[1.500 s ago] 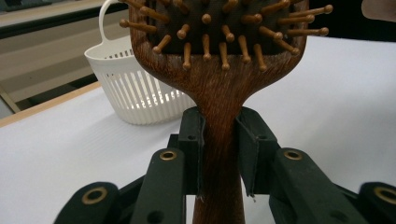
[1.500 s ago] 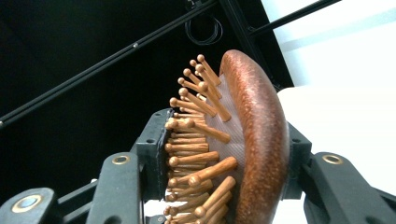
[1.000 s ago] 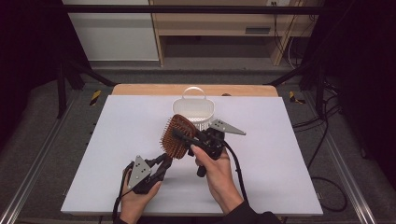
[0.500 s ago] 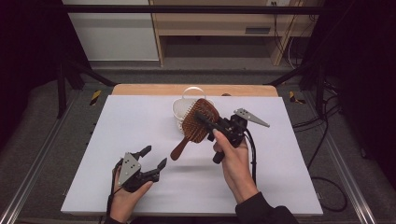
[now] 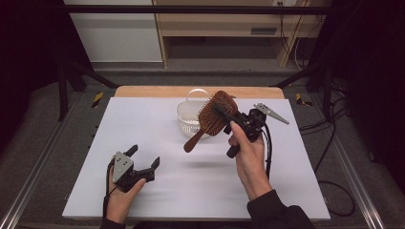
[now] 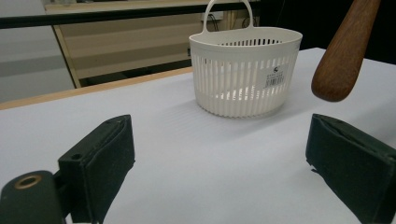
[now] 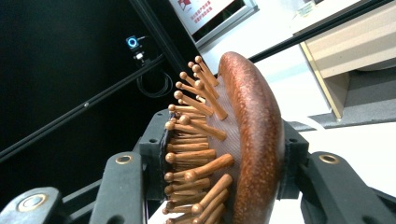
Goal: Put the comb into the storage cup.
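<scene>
Right gripper (image 7: 224, 186) clamps a wooden hairbrush (image 7: 254, 140) by its head, one black jaw against the bristle side, the other against the rounded back | wooden bristles (image 7: 196, 116) with ball tips point left | dark frame bars and a looped cable (image 7: 156, 86) behind | pale wooden furniture (image 7: 355, 42) upper right

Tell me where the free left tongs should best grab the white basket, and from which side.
Probably the loop handle at the top of the white basket's far rim. It stands upright and thin, so the open left tongs could come from above and close across it; the slatted oval body looks too wide.
</scene>
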